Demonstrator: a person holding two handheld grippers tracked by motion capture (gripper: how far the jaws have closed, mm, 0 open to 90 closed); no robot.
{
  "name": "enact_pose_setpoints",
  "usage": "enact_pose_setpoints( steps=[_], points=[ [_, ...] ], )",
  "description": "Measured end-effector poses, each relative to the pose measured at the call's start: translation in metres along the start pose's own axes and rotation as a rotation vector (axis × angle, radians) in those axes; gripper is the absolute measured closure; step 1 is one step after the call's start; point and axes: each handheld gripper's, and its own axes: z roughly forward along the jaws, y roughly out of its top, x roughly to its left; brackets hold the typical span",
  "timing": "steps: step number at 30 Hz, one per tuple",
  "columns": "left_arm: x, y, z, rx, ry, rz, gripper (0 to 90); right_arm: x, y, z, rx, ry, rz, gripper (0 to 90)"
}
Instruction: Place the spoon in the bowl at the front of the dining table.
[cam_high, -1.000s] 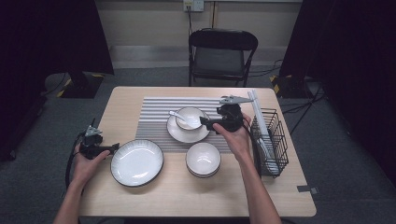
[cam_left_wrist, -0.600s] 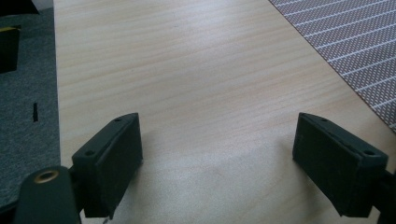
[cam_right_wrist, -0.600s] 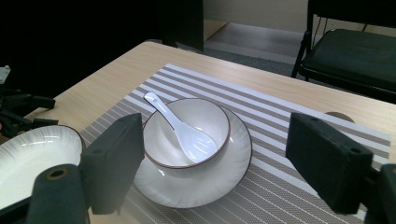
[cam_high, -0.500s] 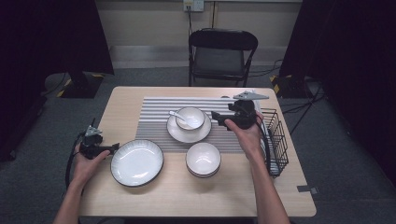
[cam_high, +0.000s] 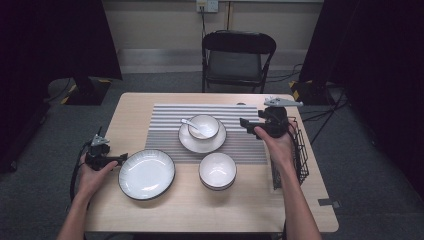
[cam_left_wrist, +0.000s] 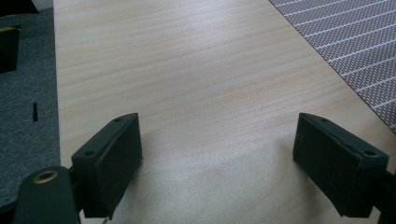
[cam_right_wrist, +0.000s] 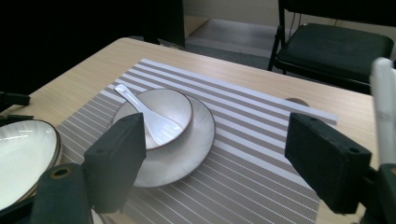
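On the striped placemat a small white bowl with a white spoon in it sits on a saucer. My right gripper hovers open just right of the saucer, with nothing between its jaws. In the right gripper view the bowl, spoon and saucer lie ahead between the open jaws of the right gripper. My left gripper rests open at the left rim of a large dark-rimmed plate. The left gripper has bare wood between its jaws.
A second white bowl stands in front of the placemat. A black wire rack lines the table's right edge, with a white upright piece close by my right gripper. A black folding chair stands behind the table.
My right gripper has drawn back from over the bowl and saucer, moving right toward the wire rack. The left gripper has stayed put beside the plate.
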Motion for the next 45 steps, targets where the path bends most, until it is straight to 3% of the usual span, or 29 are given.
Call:
enact_pose_setpoints(
  steps=[22, 33, 45],
  points=[
    [0.000, 0.000, 0.000, 0.000, 0.000, -0.002, 15.0, -0.044, -0.009, -0.005, 0.029, -0.102, 0.057, 22.7],
    [0.000, 0.000, 0.000, -0.002, 0.001, -0.003, 15.0, -0.050, -0.009, 0.003, 0.073, -0.120, 0.053, 23.5],
    [0.000, 0.000, 0.000, -0.002, 0.000, -0.003, 15.0, -0.052, -0.010, 0.008, 0.081, -0.124, 0.064, 24.6]
  ],
)
